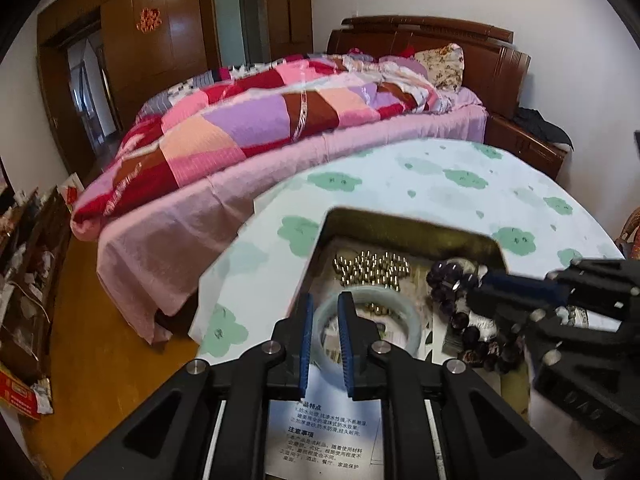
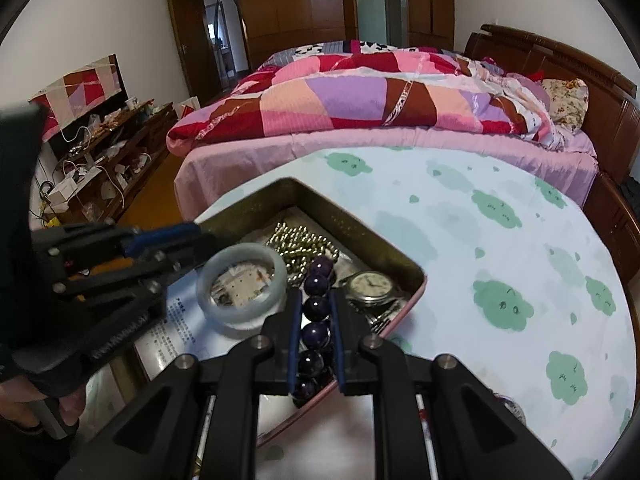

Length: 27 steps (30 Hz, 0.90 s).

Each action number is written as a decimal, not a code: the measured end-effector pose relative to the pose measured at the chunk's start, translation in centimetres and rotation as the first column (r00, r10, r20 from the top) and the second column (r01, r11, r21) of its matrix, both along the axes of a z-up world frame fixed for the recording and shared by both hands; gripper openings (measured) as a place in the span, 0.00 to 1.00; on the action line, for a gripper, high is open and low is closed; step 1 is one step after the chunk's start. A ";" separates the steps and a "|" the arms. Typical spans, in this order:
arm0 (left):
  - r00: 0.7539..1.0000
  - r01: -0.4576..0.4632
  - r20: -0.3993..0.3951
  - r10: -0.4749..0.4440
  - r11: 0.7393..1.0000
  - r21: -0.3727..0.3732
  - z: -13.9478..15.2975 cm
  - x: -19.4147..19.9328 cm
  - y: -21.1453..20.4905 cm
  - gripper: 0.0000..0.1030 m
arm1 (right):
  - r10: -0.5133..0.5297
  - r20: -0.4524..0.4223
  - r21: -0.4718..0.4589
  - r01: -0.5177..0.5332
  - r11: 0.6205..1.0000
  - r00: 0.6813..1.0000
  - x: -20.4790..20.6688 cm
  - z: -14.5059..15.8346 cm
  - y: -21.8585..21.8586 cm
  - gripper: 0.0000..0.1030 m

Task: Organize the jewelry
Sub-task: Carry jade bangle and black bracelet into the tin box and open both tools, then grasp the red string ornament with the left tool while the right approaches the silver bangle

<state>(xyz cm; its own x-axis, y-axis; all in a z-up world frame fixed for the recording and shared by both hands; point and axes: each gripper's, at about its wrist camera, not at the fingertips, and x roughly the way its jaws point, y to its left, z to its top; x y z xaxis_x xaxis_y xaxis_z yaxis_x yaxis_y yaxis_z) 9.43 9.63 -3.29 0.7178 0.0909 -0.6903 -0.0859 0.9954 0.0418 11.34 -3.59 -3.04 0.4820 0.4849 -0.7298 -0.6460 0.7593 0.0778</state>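
Left tongs pinch the jade bangle; right tongs pinch the purple bead bracelet.

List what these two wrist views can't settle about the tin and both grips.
- Left gripper: straddles the jade bangle rim; actual contact is unclear.
- Purple bead bracelet: near end hidden under the right gripper body, right view.
- Watch: strap tucked behind the tin wall; dial too small to read.
- Gold beads: blurred, count unclear.
- Leaflet: cut off by the left gripper.
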 end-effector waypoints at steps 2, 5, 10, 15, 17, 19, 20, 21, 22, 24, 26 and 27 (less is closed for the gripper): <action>1.000 0.000 0.015 0.000 1.000 0.005 0.6 -0.3 0.0 0.12 | 0.001 -0.004 0.010 -0.001 1.000 1.000 0.0 0.0 -0.1 0.23; 0.999 -0.022 0.033 0.022 1.000 -0.003 1.2 -0.9 0.2 0.36 | -0.010 0.004 0.033 0.009 0.999 1.000 -0.2 0.5 -0.6 0.44; 0.994 -0.048 0.097 0.050 0.999 -0.026 2.4 -2.5 -0.1 0.68 | -0.033 0.011 0.075 0.032 0.997 0.999 -1.0 1.7 -2.8 0.53; 0.993 -0.021 0.117 0.025 0.999 -0.038 2.9 -3.5 -1.8 0.68 | -0.106 0.025 0.101 0.103 0.990 0.994 -1.7 2.2 -7.4 0.58; 0.993 -0.007 0.116 0.011 0.999 -0.035 2.9 -3.7 -2.8 0.68 | -0.159 0.031 0.095 0.156 0.983 0.987 -1.7 2.1 -9.8 0.58; 0.993 0.022 0.113 -0.019 0.999 -0.027 2.9 -3.6 -4.1 0.68 | -0.225 0.030 0.082 0.222 0.972 0.974 -1.6 1.6 -12.6 0.58; 0.993 0.036 0.111 -0.033 0.999 -0.020 2.8 -3.6 -4.8 0.68 | -0.241 0.028 0.076 0.238 0.968 0.970 -1.5 1.4 -13.4 0.58; 0.993 0.045 0.108 -0.043 0.999 -0.015 2.7 -3.6 -5.3 0.68 | -0.270 0.024 0.063 0.268 0.961 0.963 -1.3 1.0 -14.6 0.58; 0.993 0.053 0.103 -0.052 0.999 -0.012 2.6 -3.5 -5.8 0.68 | -0.290 0.018 0.055 0.288 0.956 0.957 -1.1 0.6 -15.4 0.58; 0.993 0.075 0.089 -0.074 0.997 -0.007 2.2 -3.3 -7.0 0.68 | -0.315 0.001 0.046 0.315 0.948 0.949 -0.8 0.1 -16.4 0.57; 0.994 0.086 0.072 -0.085 0.996 -0.006 1.8 -2.9 -7.9 0.68 | -0.328 -0.009 0.040 0.328 0.944 0.945 -0.7 -0.6 -17.0 0.51; 0.993 0.094 0.065 -0.094 0.995 -0.009 1.6 -2.8 -8.3 0.68 | -0.326 -0.013 0.033 0.326 0.945 0.945 -0.5 -0.9 -16.9 0.48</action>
<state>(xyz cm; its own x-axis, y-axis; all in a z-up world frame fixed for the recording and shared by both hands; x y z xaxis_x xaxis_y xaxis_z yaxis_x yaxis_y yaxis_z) 6.59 1.35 -1.66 0.7661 0.0128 -0.6427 0.0060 0.9996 0.0271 10.87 -20.54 -3.94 0.6127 0.3267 -0.7196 -0.3632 0.9251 0.1108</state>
